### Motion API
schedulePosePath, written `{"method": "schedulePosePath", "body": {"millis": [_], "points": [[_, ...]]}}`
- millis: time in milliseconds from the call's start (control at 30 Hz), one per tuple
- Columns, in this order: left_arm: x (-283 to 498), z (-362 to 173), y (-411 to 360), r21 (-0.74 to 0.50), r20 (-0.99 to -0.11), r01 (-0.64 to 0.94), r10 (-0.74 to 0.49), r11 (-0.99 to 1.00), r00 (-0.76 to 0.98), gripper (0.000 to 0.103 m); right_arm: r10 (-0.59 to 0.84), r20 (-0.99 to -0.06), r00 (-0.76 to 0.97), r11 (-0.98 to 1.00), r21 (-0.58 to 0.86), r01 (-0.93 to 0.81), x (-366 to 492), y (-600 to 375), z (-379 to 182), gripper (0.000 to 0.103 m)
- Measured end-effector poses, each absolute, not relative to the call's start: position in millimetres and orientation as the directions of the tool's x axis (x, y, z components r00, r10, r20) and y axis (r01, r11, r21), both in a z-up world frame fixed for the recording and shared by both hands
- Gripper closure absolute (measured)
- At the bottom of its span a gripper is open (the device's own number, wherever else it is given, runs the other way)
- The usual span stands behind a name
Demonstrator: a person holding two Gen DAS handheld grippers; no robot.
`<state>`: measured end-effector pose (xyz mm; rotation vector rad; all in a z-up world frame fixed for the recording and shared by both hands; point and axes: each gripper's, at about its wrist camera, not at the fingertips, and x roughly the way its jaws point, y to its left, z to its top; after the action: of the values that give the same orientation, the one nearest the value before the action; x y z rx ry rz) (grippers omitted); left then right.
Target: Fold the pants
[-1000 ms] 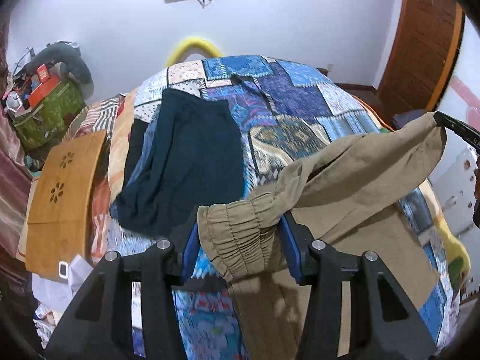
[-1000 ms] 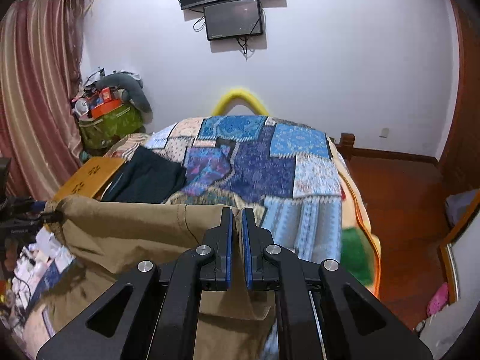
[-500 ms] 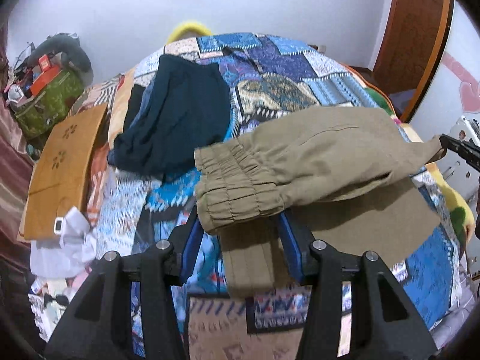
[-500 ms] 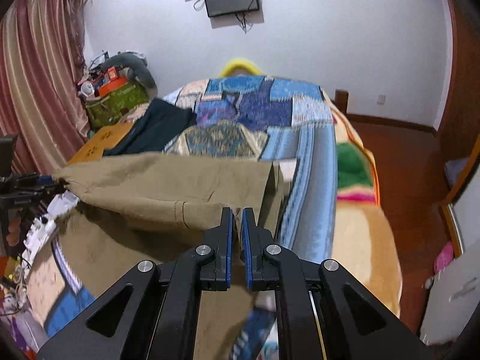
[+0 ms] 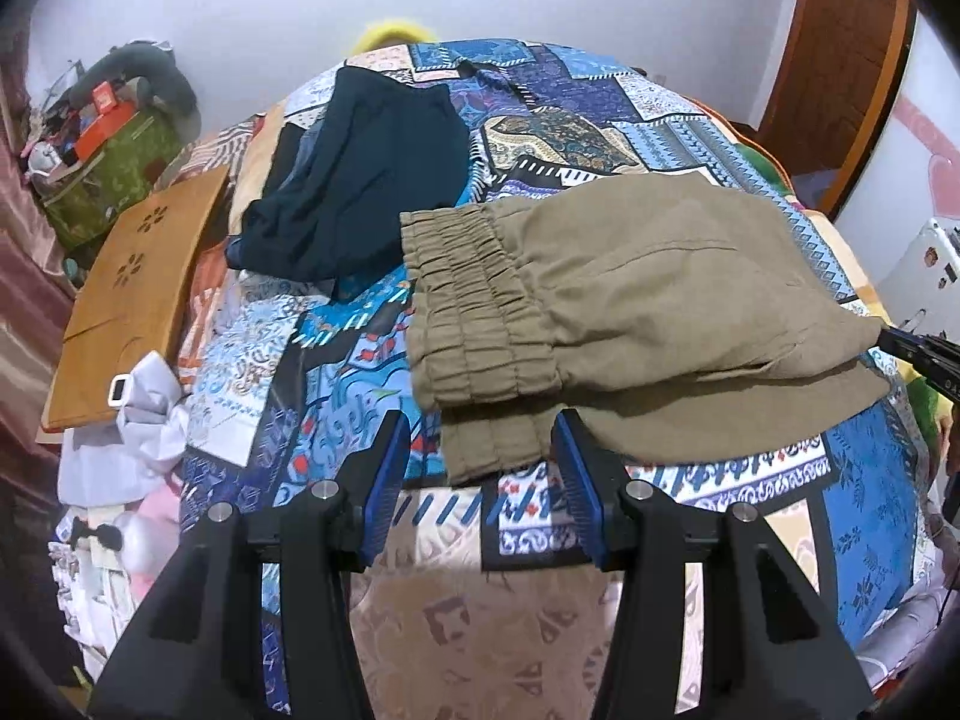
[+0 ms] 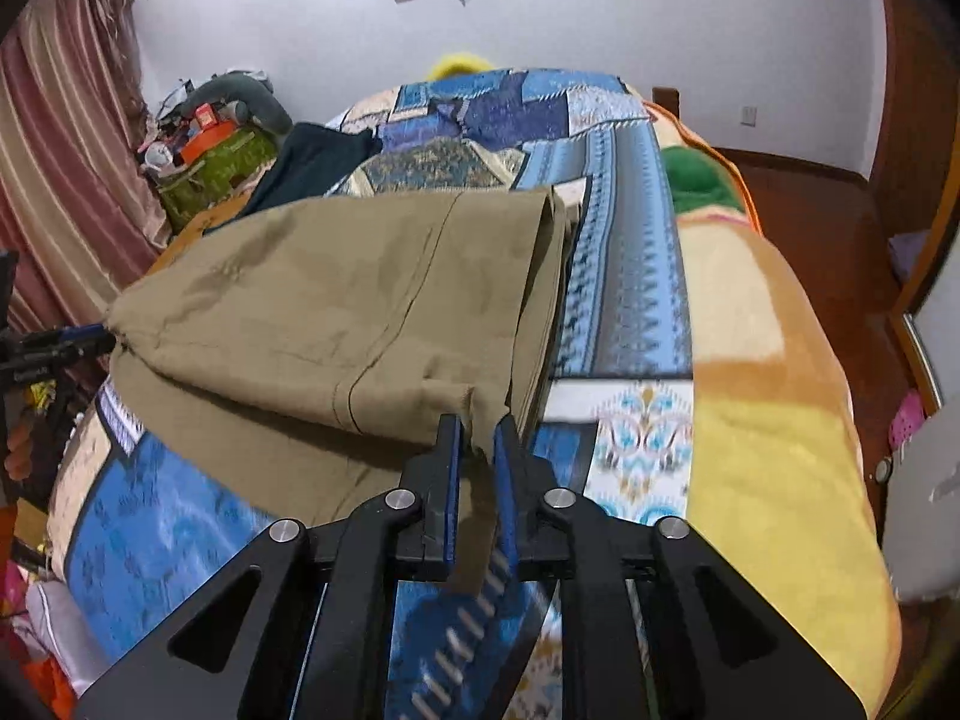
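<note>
Khaki pants (image 5: 660,276) lie folded over on the patchwork bedcover (image 5: 336,372), elastic waistband toward the left. My left gripper (image 5: 480,438) is low over the near bed edge, its jaws shut on the waistband's near edge, with a lower layer lying between them. In the right wrist view the pants (image 6: 336,300) spread left from my right gripper (image 6: 477,438). Its jaws are opening, with a narrow gap; the cloth's corner hangs loosely between the pads. Each gripper's tip shows at the far end of the pants in the other view.
A dark teal garment (image 5: 372,180) lies farther back on the bed. A wooden board (image 5: 138,288), white cloth (image 5: 144,420) and a green bag (image 5: 114,174) with clutter crowd the left side. Wooden floor (image 6: 810,210) and a door (image 5: 840,48) are to the right.
Both grippers came down and toward the near bed edge, lowering the raised pants flat onto the lower layer. The right jaws, shut before, have parted slightly.
</note>
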<state>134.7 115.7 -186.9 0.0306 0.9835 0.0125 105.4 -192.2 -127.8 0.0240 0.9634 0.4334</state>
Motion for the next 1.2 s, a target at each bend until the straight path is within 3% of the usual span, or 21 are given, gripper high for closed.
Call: {"method": "schedulePosePath", "body": {"millis": [100, 200, 267, 367, 467, 567, 733, 1000, 1133, 1200], "points": [[127.1, -178.4, 112.6, 0.06, -0.818, 0.007, 0.045, 0.998, 0.574, 0.048, 0.353, -0.783, 0.512, 0.918, 0.184, -0.351, 98.5, -192.3, -119.5, 0.089], [123.5, -168.3, 108.8, 0.079, -0.798, 0.007, 0.059, 0.997, 0.599, 0.03, 0.358, -0.764, 0.537, 0.92, 0.191, -0.341, 93.3, -195.7, -107.7, 0.089], [124.3, -162.1, 103.7, 0.105, -0.788, 0.012, 0.075, 0.994, 0.611, 0.016, 0.37, -0.749, 0.549, 0.916, 0.195, -0.35, 90.9, -193.7, -99.6, 0.082], [129.9, -158.3, 92.1, 0.128, -0.781, 0.045, 0.073, 0.991, 0.62, 0.008, 0.377, -0.734, 0.564, 0.907, 0.171, -0.384, 87.2, -182.2, -89.9, 0.067], [139.0, -167.2, 74.7, 0.17, -0.795, 0.094, 0.08, 0.981, 0.601, 0.007, 0.401, -0.724, 0.561, 0.887, 0.154, -0.434, 84.8, -163.8, -84.5, 0.05], [145.7, -178.9, 59.5, 0.202, -0.813, 0.146, 0.083, 0.968, 0.576, 0.007, 0.425, -0.721, 0.548, 0.859, 0.13, -0.495, 84.4, -142.5, -84.2, 0.046], [153.0, -195.1, 33.6, 0.285, -0.809, 0.213, 0.115, 0.935, 0.577, 0.007, 0.452, -0.743, 0.494, 0.813, 0.116, -0.57, 89.9, -109.9, -97.4, 0.046], [174.2, -180.2, 24.5, 0.251, -0.807, 0.252, 0.058, 0.935, 0.588, 0.008, 0.467, -0.77, 0.436, 0.759, 0.095, -0.644, 98.7, -70.7, -119.0, 0.046], [180.8, -172.5, 25.4, 0.182, -0.822, 0.269, -0.004, 0.946, 0.569, 0.024, 0.468, -0.761, 0.45, 0.744, 0.065, -0.664, 103.0, -59.1, -125.5, 0.047], [179.8, -173.5, 21.7, 0.188, -0.823, 0.279, -0.005, 0.942, 0.568, 0.028, 0.478, -0.754, 0.451, 0.746, 0.078, -0.661, 108.4, -57.6, -125.9, 0.058]]}}
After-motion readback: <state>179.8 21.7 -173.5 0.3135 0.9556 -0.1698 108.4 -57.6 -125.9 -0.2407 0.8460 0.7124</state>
